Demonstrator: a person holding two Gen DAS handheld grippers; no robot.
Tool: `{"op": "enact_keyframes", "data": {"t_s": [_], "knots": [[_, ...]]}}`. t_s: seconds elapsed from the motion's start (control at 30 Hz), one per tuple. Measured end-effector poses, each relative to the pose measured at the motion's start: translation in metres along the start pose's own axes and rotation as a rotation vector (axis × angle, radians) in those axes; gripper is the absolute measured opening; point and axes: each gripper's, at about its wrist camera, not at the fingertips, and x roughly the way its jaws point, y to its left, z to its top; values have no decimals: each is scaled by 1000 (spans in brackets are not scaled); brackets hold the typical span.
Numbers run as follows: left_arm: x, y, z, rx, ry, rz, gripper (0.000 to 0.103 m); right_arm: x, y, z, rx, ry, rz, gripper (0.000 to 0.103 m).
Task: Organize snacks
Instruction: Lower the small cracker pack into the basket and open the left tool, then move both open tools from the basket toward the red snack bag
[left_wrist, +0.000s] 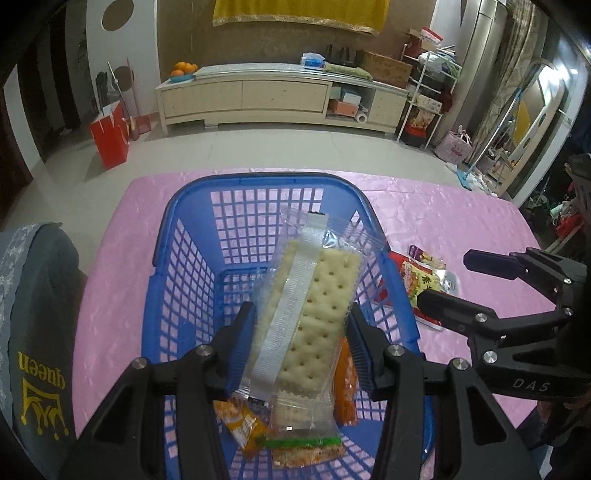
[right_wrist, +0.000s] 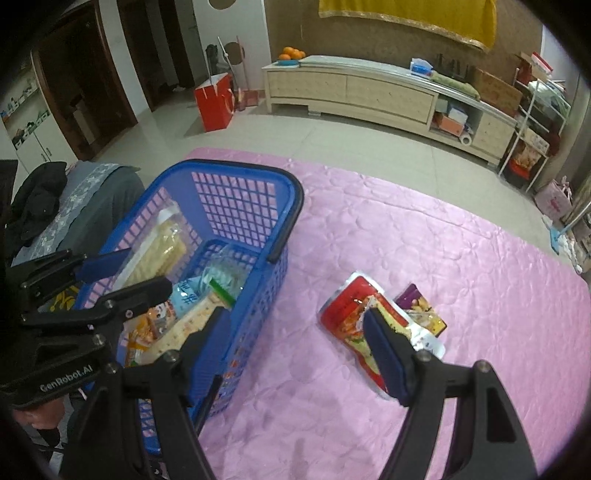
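Fingers of the left gripper (left_wrist: 301, 347) clamp a cracker pack (left_wrist: 308, 317) by its lower half, blue pads pressing both long sides, pack tilted and held above the inside of the blue basket (left_wrist: 184, 266). Clear wrapper, pale square crackers, white seam strip down the front. Basket bottom already has snacks: an orange packet (left_wrist: 242, 424) and a flat pack with a green strip (left_wrist: 306, 448) (more wrappers under the jaws, hard to tell apart). Right gripper (right_wrist: 295, 336) has fingers spread wide with nothing between them, hanging over the pink tablecloth (right_wrist: 443, 240) just beside the basket; one finger overlaps the basket wall in the right wrist view, the other overlaps a red and yellow snack bag (right_wrist: 351, 314). That bag lies flat on the cloth, touching a small purple packet (right_wrist: 415, 297) at its far side. Grey cushion (left_wrist: 40, 302) sits left of the basket
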Motion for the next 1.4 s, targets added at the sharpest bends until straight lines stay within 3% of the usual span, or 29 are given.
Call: {"op": "enact_keyframes", "data": {"t_s": [0.03, 0.17, 0.27, 0.53, 0.77, 1.1, 1.4], "knots": [[2, -1, 0, 7, 1, 4, 48, 1, -1, 0, -1, 2, 6, 78], [2, -4, 1, 30, -18, 31, 72, -1, -4, -1, 8, -2, 6, 78], [-3, -3, 1, 21, -15, 24, 80, -7, -7, -3, 11, -9, 6, 78], [-33, -31, 0, 51, -38, 4, 80, -46, -25, -15, 20, -52, -12, 78], [-49, -77, 3, 71, -60, -40, 81, -80, -65, -35, 66, -85, -67, 78], [-33, -142, -5, 82, -23, -81, 81, -93, -111, -67, 66, -71, -118, 78], [-1, -176, -18, 75, 36, -75, 81, -74, -143, -89, 79, -34, -115, 78]]}}
